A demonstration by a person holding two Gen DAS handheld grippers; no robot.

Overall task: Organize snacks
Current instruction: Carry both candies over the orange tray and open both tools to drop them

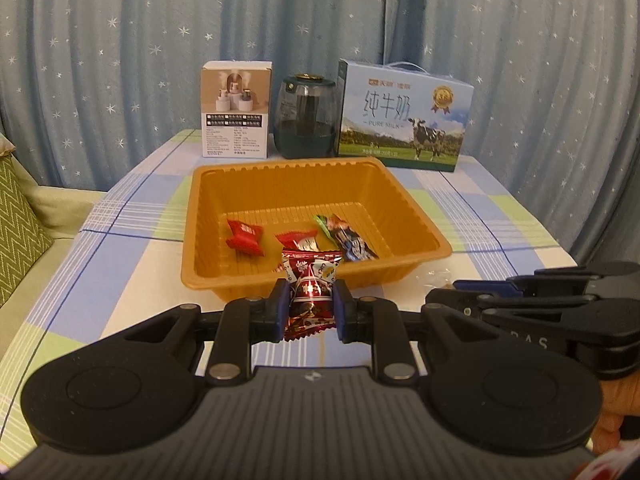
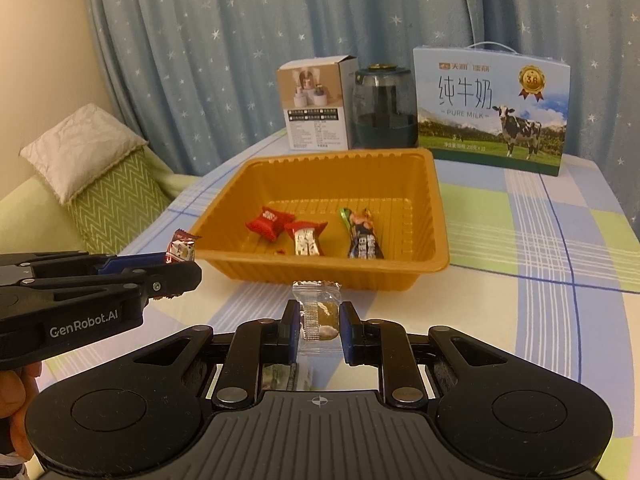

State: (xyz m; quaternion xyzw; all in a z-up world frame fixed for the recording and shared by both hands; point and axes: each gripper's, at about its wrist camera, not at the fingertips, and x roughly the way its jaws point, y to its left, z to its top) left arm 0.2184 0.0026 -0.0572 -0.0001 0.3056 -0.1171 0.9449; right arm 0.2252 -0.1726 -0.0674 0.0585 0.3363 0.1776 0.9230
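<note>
While the left claw (image 1: 308, 308) pinches a red foil candy (image 1: 310, 300) upright, its long axis standing between the pads, the orange tray (image 1: 416, 208) lies straight ahead, its near rim just beyond the claw; several wrapped sweets already sit inside it. From the right wrist camera, the right claw (image 2: 320, 320) is closed on a clear-wrapped candy (image 2: 318, 312), likewise upright, with the tray dead ahead on the desk (image 2: 540, 320). Both claws seem about equally near, so either could likely drop first.
</note>
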